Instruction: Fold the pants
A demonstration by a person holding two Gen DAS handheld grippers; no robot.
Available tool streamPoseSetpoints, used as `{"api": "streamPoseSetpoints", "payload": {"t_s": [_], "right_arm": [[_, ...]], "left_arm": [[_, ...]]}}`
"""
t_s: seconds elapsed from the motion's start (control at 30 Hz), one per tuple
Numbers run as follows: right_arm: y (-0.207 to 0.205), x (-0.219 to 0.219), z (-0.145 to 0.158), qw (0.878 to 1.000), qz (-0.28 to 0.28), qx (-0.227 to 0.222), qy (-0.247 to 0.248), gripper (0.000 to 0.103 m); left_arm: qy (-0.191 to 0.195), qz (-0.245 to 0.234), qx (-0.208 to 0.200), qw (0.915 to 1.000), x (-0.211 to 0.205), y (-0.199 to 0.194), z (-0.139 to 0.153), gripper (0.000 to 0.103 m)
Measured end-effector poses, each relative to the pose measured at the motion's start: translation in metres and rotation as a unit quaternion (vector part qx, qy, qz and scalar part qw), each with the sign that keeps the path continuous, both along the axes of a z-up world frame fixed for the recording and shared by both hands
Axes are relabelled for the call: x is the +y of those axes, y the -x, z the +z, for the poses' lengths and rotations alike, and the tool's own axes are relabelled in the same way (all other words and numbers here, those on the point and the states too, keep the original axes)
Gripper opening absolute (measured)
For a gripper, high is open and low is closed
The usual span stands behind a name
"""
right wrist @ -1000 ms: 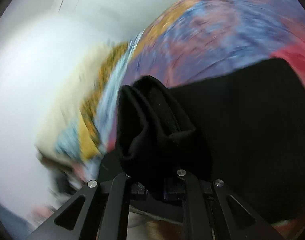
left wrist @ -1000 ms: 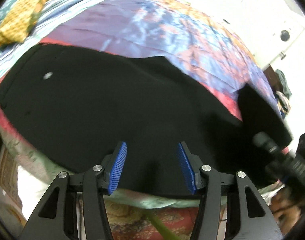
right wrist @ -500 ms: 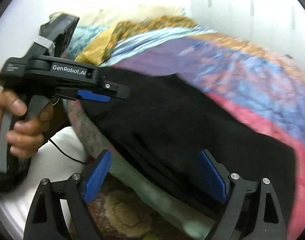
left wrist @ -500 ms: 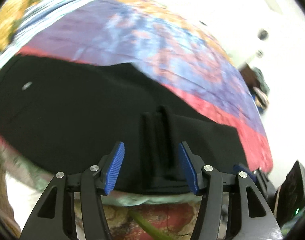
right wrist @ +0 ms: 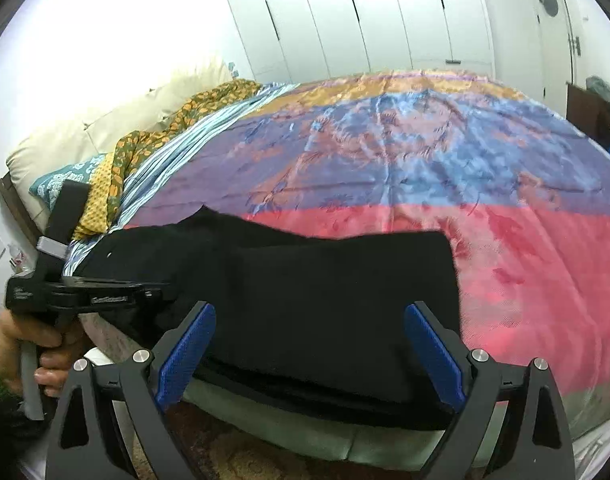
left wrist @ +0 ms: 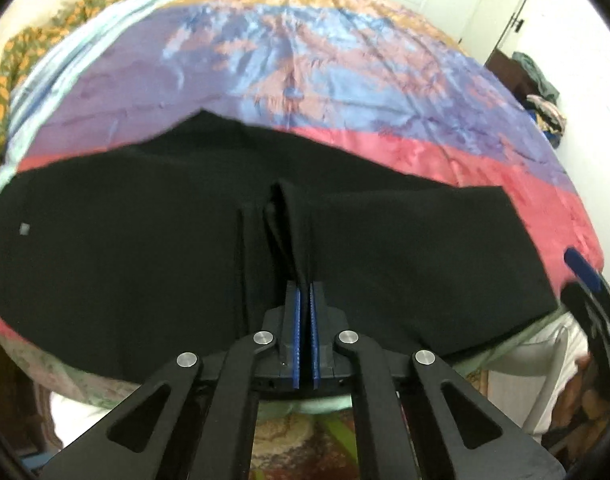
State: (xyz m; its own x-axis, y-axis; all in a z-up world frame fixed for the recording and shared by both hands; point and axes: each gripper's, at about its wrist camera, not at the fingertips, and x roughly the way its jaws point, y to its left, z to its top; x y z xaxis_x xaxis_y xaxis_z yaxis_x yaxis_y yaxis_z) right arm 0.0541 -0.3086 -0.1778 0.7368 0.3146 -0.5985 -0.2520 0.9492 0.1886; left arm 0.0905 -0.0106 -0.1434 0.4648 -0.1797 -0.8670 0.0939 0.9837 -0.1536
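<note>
Black pants (left wrist: 145,248) lie spread along the near edge of the bed, folded over on the right side (right wrist: 345,300). My left gripper (left wrist: 305,290) is shut on a pinched ridge of the pants' fabric at that near edge; in the right wrist view the left gripper (right wrist: 105,292) shows at the left, held by a hand (right wrist: 21,344). My right gripper (right wrist: 309,316) hangs over the folded right part. Its jaws are opening wide, the cloth lies below and between them, and the blue pads (right wrist: 185,352) do not press on it.
A bedspread (right wrist: 425,168) banded in purple, blue, orange and red covers the bed. Pillows and a patterned cloth (right wrist: 153,140) sit at the head end on the left. White wardrobe doors (right wrist: 365,20) stand behind. A patterned rug (left wrist: 293,436) lies on the floor below.
The left gripper has closed on a ridge of the pants. The right gripper has let go of its bunch of black cloth, opened wide and drawn back; that cloth now lies flat.
</note>
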Motion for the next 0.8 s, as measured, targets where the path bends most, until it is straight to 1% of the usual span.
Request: {"api": "streamPoseSetpoints", "payload": {"t_s": [0.07,0.1,0.13,0.2,0.23,0.27,0.3,0.33,0.37,0.43,0.47,0.53,0.57,0.63,0.67,0.7,0.73,0.77,0.8], "right_arm": [[0.002,-0.005,0.005,1.0,-0.014,-0.019,0.005,0.095],[-0.001,-0.008,0.004,1.0,-0.019,-0.018,0.007,0.096],[-0.005,-0.01,-0.001,1.0,-0.021,-0.007,0.005,0.097],[-0.012,-0.011,-0.015,0.999,-0.014,0.031,-0.006,0.097],[-0.019,-0.009,-0.025,0.998,-0.009,0.058,-0.006,0.097],[-0.026,-0.006,-0.038,0.996,-0.004,0.091,-0.006,0.097],[-0.03,-0.005,-0.047,0.994,-0.005,0.108,-0.003,0.097],[-0.032,-0.004,-0.051,0.993,-0.005,0.114,0.002,0.098],[-0.032,-0.003,-0.052,0.994,-0.004,0.113,0.005,0.098],[-0.032,-0.002,-0.051,0.994,-0.002,0.107,0.009,0.099],[-0.032,-0.001,-0.051,0.994,-0.002,0.108,0.01,0.099],[-0.033,0.001,-0.053,0.994,-0.001,0.107,0.015,0.101],[-0.033,0.002,-0.053,0.994,0.0,0.106,0.02,0.102],[-0.032,0.004,-0.055,0.994,0.002,0.104,0.026,0.102],[-0.031,0.003,-0.055,0.994,0.003,0.104,0.026,0.102],[-0.031,0.002,-0.054,0.994,0.004,0.103,0.025,0.102],[-0.031,0.002,-0.054,0.994,0.004,0.102,0.022,0.102],[-0.03,0.0,-0.053,0.995,0.003,0.101,0.019,0.102],[-0.029,-0.002,-0.052,0.995,0.002,0.1,0.013,0.102]], "left_arm": [[-0.006,0.007,-0.006,0.9999,0.012,0.006,0.005,0.002],[-0.008,0.007,-0.001,0.9999,0.016,0.007,0.001,0.002],[-0.014,0.008,0.011,0.9998,0.02,0.004,-0.008,0.002],[-0.013,0.009,0.035,0.9993,0.022,0.001,-0.024,0.004],[-0.012,0.008,0.041,0.999,0.022,0.0,-0.027,0.007],[-0.012,0.008,0.039,0.9991,0.022,0.001,-0.024,0.011],[-0.007,0.01,0.033,0.9994,0.023,0.003,-0.019,0.012],[-0.001,0.016,0.027,0.9995,0.027,0.004,-0.015,0.026],[0.004,0.029,0.016,0.9995,0.033,0.006,-0.009,0.048],[0.014,0.05,0.0,0.9986,0.044,0.005,-0.001,0.066],[0.018,0.05,0.006,0.9986,0.045,0.0,-0.004,0.066],[0.026,0.038,0.032,0.9984,0.041,-0.01,-0.014,0.066],[0.023,0.028,0.046,0.9983,0.036,-0.016,-0.023,0.066],[0.004,0.018,0.072,0.9972,0.025,-0.022,-0.038,0.064],[-0.005,0.015,0.074,0.9971,0.018,-0.022,-0.043,0.045],[-0.005,0.011,0.074,0.9972,0.013,-0.023,-0.044,0.032],[-0.008,0.013,0.073,0.9972,0.009,-0.024,-0.044,0.015],[0.0,0.013,0.071,0.9974,0.007,-0.025,-0.04,0.009],[0.008,0.01,0.063,0.9979,0.006,-0.025,-0.033,0.008]]}}
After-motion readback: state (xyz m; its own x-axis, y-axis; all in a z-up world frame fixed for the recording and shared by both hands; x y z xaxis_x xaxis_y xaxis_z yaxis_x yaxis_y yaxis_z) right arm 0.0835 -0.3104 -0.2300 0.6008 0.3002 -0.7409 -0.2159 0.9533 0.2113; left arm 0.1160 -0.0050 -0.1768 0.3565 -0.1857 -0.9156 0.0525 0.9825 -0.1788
